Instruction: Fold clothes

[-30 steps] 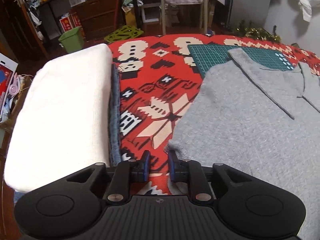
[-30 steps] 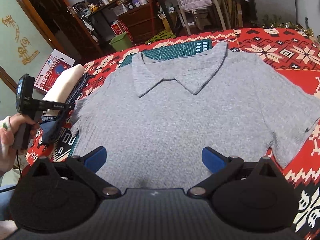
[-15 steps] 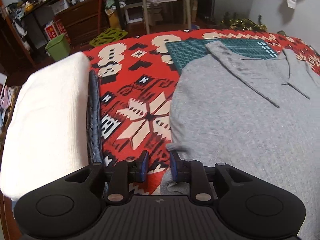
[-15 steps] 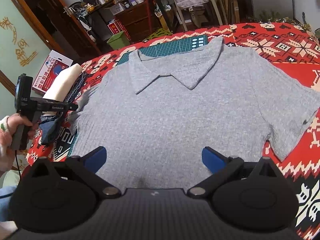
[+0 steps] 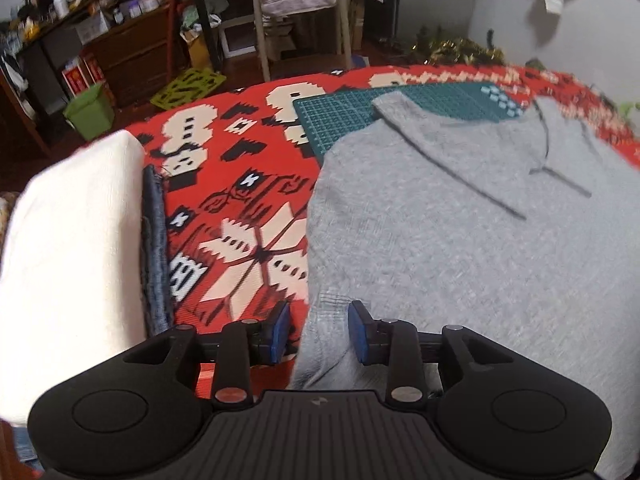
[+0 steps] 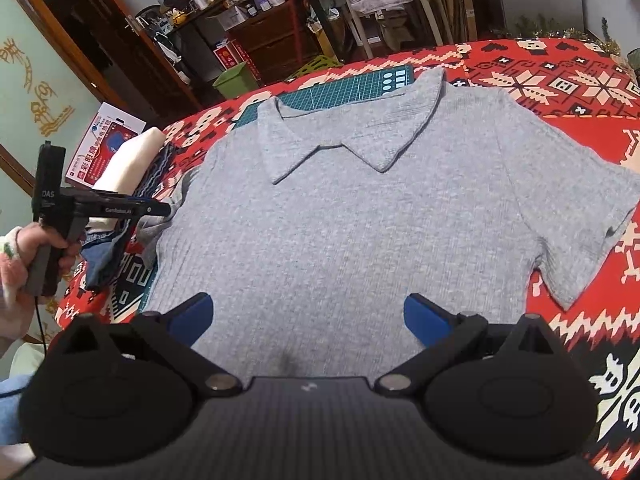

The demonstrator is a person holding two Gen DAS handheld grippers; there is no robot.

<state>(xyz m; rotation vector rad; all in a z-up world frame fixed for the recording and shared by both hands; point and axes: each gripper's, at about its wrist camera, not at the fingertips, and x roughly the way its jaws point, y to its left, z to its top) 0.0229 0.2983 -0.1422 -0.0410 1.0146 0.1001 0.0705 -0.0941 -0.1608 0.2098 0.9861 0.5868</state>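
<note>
Since a second ago the left gripper (image 5: 318, 334) has slid right so the grey polo's (image 6: 360, 216) sleeve edge lies between its part-open, ungripping fingers, while the right gripper (image 6: 308, 316) hovers splayed over the hem.

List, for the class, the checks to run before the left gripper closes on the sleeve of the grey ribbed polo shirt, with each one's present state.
1. Grey ribbed polo shirt lies flat, collar up: ok.
2. Sleeve fabric sits between the left gripper fingers: ok.
3. Left gripper open: ok.
4. Right gripper open, holding nothing: ok.
5. Folded white cloth stack apart from the sleeve: ok.
6. One fabric layer only between the fingers: cannot tell.
</note>
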